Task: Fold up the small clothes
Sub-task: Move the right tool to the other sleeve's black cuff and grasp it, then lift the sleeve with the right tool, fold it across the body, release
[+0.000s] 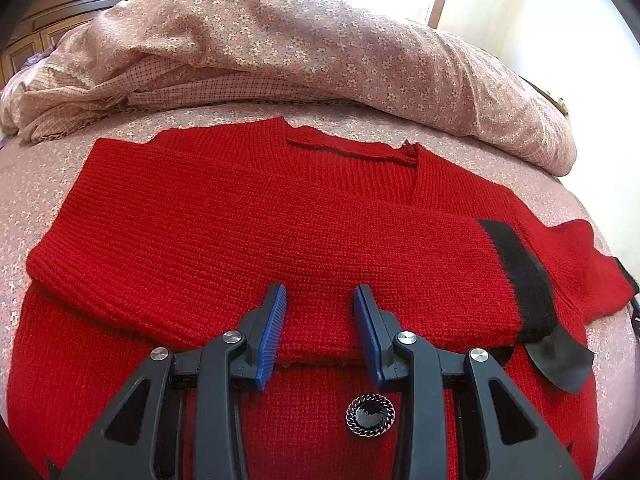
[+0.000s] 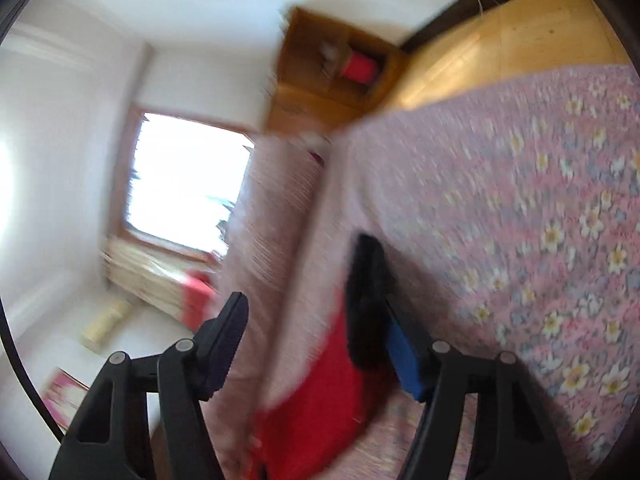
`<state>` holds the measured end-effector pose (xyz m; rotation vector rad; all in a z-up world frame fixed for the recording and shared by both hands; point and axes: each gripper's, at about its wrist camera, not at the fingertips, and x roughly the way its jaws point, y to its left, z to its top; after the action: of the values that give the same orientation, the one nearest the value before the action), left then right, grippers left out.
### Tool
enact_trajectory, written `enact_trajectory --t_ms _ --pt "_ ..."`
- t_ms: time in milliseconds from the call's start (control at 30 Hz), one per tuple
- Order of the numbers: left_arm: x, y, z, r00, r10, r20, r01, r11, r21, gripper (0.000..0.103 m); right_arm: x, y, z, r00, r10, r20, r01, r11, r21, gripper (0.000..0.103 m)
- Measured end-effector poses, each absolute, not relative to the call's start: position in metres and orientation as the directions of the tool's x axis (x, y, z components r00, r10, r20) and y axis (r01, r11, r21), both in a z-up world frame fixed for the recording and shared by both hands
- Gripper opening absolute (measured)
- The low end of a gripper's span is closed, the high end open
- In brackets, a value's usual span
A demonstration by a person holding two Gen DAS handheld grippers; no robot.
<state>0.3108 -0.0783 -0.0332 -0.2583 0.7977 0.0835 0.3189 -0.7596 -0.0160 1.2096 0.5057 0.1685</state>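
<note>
A red knit sweater (image 1: pixel 248 216) lies flat on the bed, one sleeve folded across its body, the black cuff (image 1: pixel 524 280) at the right. A black round button (image 1: pixel 370 420) sits near the front. My left gripper (image 1: pixel 320 300) is open just above the folded sleeve, holding nothing. In the blurred right wrist view my right gripper (image 2: pixel 304 316) is open; the other sleeve (image 2: pixel 320 392) with its black cuff (image 2: pixel 366 292) lies between the fingers, against the right finger (image 2: pixel 404 344).
A bunched floral duvet (image 1: pixel 304 44) lies behind the sweater. The floral bedsheet (image 2: pixel 520 208) runs to the bed's edge. A wooden shelf (image 2: pixel 332 68), window (image 2: pixel 184 184) and radiator stand beyond the bed. A dark wooden cabinet (image 1: pixel 52 12) is at far left.
</note>
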Motion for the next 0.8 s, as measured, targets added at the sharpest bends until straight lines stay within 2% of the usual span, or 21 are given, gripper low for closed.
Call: enact_trajectory --t_ms 67,133,200,333,367,600,800 --pt "0.311 -0.078 -0.033 0.697 -0.023 -0.717 -0.171 0.965 -0.197 0.029 0.327 -0.751 -0.018 0.828 0.391 -0.402 0.214 0.442 0.871 0.048" --pt "0.311 -0.078 -0.033 0.697 -0.023 -0.717 -0.171 0.965 -0.198 0.029 0.332 -0.742 -0.016 0.803 0.355 -0.478 0.260 0.513 0.818 0.045" --pt "0.311 -0.078 -0.033 0.697 -0.024 -0.717 -0.171 0.965 -0.199 0.029 0.330 -0.742 -0.017 0.812 0.348 -0.468 0.256 0.508 0.822 0.043" --pt "0.311 -0.078 -0.033 0.697 -0.024 -0.717 -0.171 0.965 -0.199 0.029 0.317 -0.756 -0.028 0.840 0.335 -0.426 0.277 0.410 0.869 0.017" --pt "0.311 -0.078 -0.033 0.697 -0.024 -0.717 -0.171 0.965 -0.198 0.029 0.315 -0.758 -0.031 0.845 0.334 -0.417 0.280 0.389 0.878 0.014" --pt "0.311 -0.079 -0.033 0.696 -0.023 -0.718 -0.171 0.965 -0.197 0.029 0.306 -0.753 -0.022 0.866 0.302 -0.399 0.251 0.426 0.869 0.012" --pt "0.303 -0.077 -0.018 0.669 -0.067 -0.740 -0.129 0.970 -0.204 0.029 0.320 -0.724 0.040 0.898 0.306 -0.316 0.135 0.490 0.861 0.012"
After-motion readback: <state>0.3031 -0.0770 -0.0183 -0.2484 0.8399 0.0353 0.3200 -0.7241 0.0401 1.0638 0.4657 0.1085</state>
